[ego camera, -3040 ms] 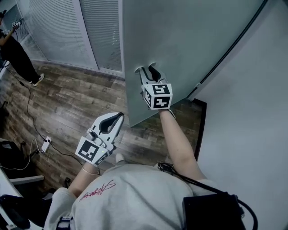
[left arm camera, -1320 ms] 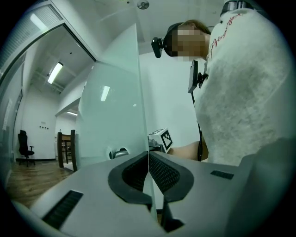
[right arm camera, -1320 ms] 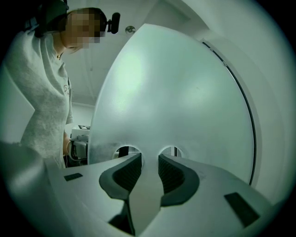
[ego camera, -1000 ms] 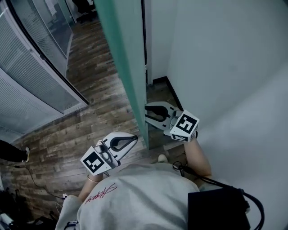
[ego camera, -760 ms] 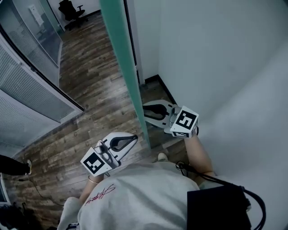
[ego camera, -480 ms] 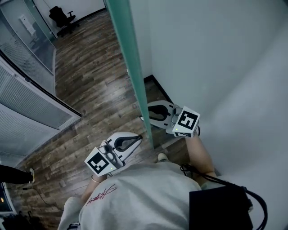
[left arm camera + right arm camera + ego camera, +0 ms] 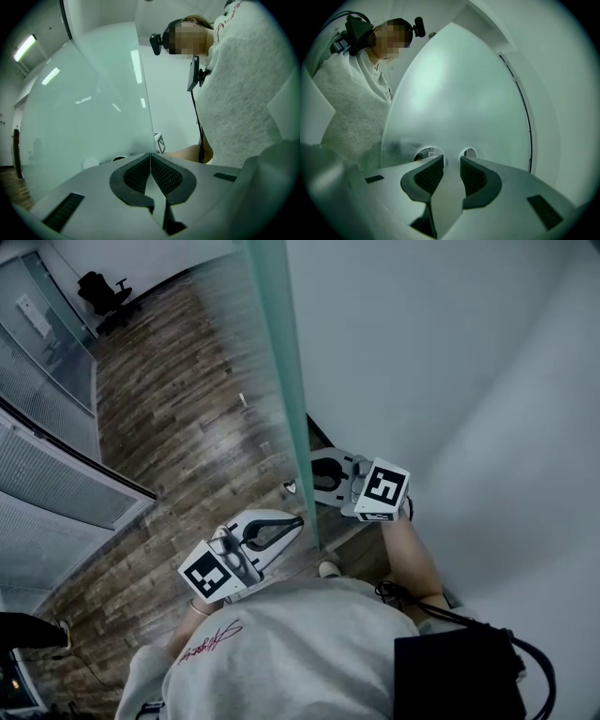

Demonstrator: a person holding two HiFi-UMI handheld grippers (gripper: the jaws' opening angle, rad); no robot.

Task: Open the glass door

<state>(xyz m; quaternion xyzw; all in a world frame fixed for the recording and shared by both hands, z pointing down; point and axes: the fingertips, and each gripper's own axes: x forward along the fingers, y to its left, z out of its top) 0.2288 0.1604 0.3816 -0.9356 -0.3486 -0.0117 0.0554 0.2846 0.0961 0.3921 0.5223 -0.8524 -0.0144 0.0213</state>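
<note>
The frosted glass door (image 7: 281, 381) stands edge-on in the head view, swung out between my two grippers. My right gripper (image 7: 314, 474) is on its right face, next to the white wall. In the right gripper view my right gripper (image 7: 452, 158) meets the door (image 7: 459, 93) between two round fixings (image 7: 425, 152) of the door handle, its pads a finger's width apart and closed on the handle. My left gripper (image 7: 298, 521) is on the door's other side, close to its free edge. In the left gripper view that gripper (image 7: 150, 154) is shut and holds nothing.
A white wall (image 7: 450, 381) runs close along the right of the door. Wood flooring (image 7: 169, 427) spreads to the left. A partition with blinds (image 7: 56, 484) lies at the far left. An office chair (image 7: 98, 287) stands at the top left.
Three seconds ago the door faced me flat; it has swung edge-on with my right gripper staying at the handle. Over the last second my left gripper has closed in on the door's edge.
</note>
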